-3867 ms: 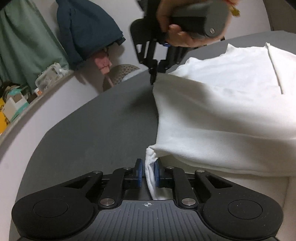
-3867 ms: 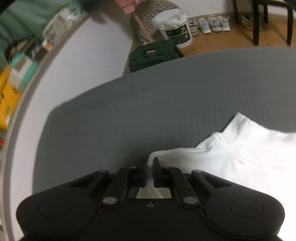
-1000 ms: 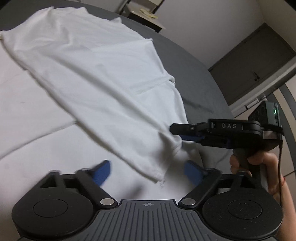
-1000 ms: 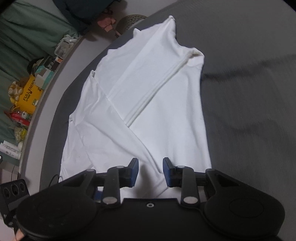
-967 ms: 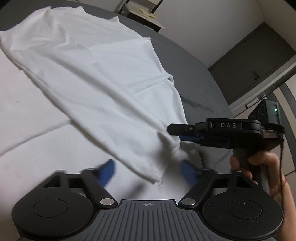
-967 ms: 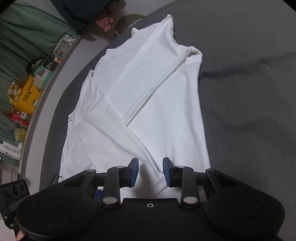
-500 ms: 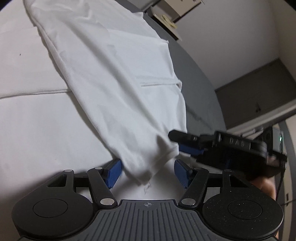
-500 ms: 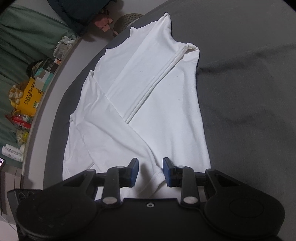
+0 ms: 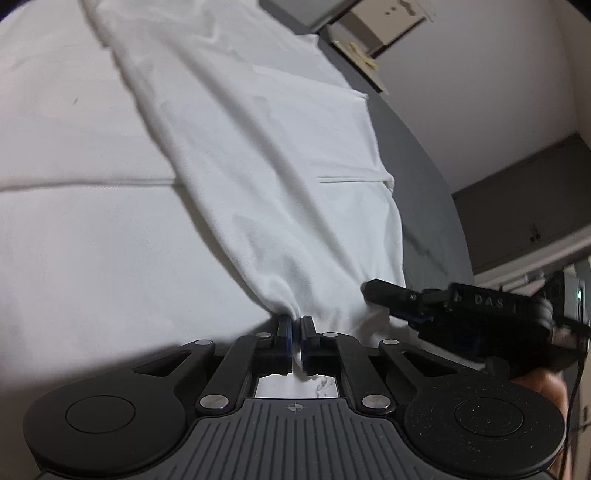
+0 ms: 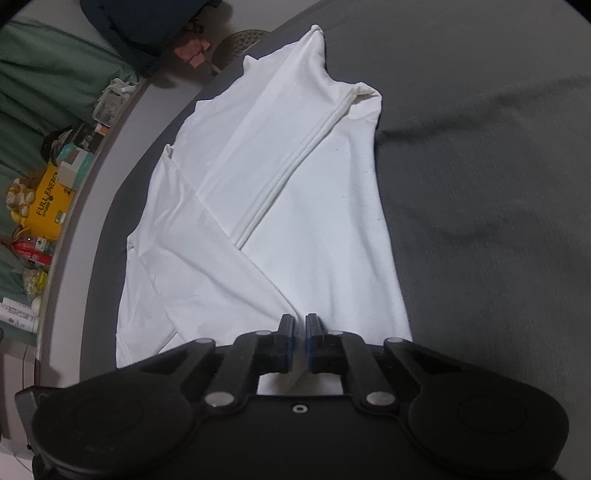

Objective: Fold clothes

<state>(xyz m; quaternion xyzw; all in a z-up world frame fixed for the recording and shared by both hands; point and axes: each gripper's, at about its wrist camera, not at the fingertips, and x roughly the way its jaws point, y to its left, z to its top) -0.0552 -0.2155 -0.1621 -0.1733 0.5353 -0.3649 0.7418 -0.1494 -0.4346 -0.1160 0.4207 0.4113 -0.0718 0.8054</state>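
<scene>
**Two grippers pinch the near edge of a white shirt**

Nearest the left wrist camera, the left gripper (image 9: 296, 326) has its jaws closed on a bunched bit of the shirt (image 9: 236, 158), with white cloth pinched between the blue pads. Just to its right, the right gripper (image 9: 384, 291) comes in from the side with its tip at the same edge of cloth; part of a hand (image 9: 546, 384) shows beneath it. From its own camera, the right gripper (image 10: 298, 325) has its jaws nearly together with shirt (image 10: 295, 192) fabric in the narrow gap between the pads.

The shirt lies spread on a grey bed (image 10: 480, 221), reaching from the grippers toward the bed's far left edge. One side is folded diagonally across the body, and a hemmed band runs lengthwise down the middle. To the right of the shirt the bed is bare, with soft creases.

Beyond the bed's left edge, a shelf holds clutter, including a yellow box (image 10: 48, 203). Farther off hang a green curtain (image 10: 44, 81) and a dark garment (image 10: 147, 22). In the left view, a pale wall and a grey door (image 9: 524, 199) stand past the bed.
</scene>
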